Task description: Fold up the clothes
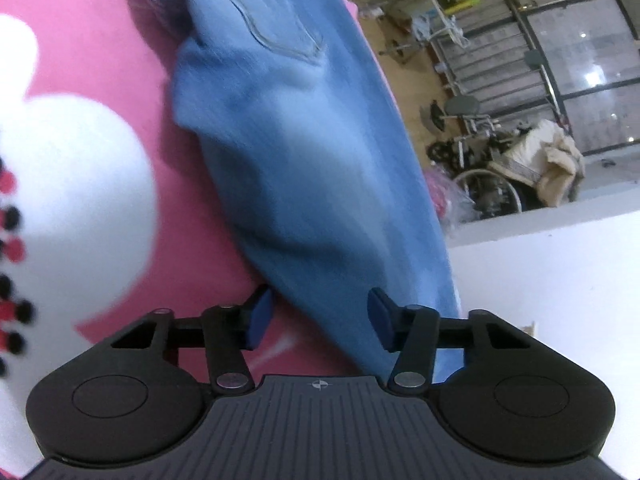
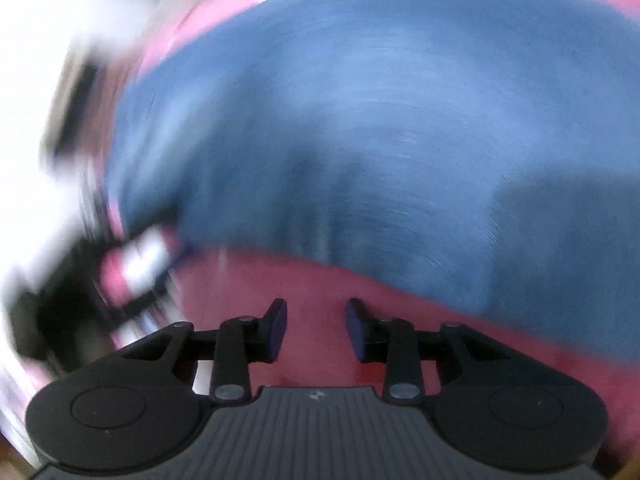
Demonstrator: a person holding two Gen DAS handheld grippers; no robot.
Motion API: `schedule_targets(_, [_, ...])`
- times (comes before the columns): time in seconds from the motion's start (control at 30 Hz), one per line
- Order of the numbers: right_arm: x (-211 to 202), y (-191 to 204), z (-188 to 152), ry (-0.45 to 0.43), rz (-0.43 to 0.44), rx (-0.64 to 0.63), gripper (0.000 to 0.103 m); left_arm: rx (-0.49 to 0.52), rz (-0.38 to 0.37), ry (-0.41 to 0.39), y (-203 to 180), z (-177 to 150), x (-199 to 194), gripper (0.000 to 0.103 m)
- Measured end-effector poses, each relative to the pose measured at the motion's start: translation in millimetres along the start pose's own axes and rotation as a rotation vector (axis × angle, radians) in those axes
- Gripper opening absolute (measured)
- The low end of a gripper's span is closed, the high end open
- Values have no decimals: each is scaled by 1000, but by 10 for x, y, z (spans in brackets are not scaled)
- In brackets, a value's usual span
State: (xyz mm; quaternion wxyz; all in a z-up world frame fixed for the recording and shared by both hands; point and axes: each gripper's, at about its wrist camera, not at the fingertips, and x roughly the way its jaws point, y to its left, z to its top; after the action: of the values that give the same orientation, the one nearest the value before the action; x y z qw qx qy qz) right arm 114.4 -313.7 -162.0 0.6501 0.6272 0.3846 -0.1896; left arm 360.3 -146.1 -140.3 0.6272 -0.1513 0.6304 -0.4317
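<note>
A pink sheet (image 1: 100, 60) printed with large white shapes covered the surface, and pale blue jeans (image 1: 304, 152) lay stretched along it, running away from the left gripper (image 1: 318, 318) toward the waistband and a back pocket (image 1: 280, 28) at the far end. The near end of the jeans passed between that gripper's blue pads (image 1: 258, 320), which stood partly apart without pressing the denim. In the blurred right wrist view, the jeans (image 2: 360, 128) spread just beyond the right gripper (image 2: 316, 330), whose jaws stood partly apart over bare pink sheet (image 2: 316, 280), holding nothing.
</note>
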Motion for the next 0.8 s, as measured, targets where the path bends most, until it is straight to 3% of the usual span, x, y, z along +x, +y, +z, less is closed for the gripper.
schedule_targets(0.1, [-117,-363,-56,-83,141,299,36,-22,-27,-14,-37,-57,18,35])
schedule_targets(0.23, [-230,-627,-106,-166,221,477,37,-67,-80,-43,-72,-63,-39,33])
schedule_targets(0.43, [-273,-682,-138,-205,306,512,37,-100,-137,-53,-137,-42,-53,34])
schedule_targets(0.57, [-445,-738,-97,-216,367,500,35,-68,-112,-18,-232,-35,37,34])
schedule_targets(0.7, [-624,-770,-33,-226,415,465,34,-17,-91,-33,-386,2,54,16])
schedule_targets(0.8, [-719,-648,39,-232,401,354,34,-8,-92,-40,-472,73,96,13])
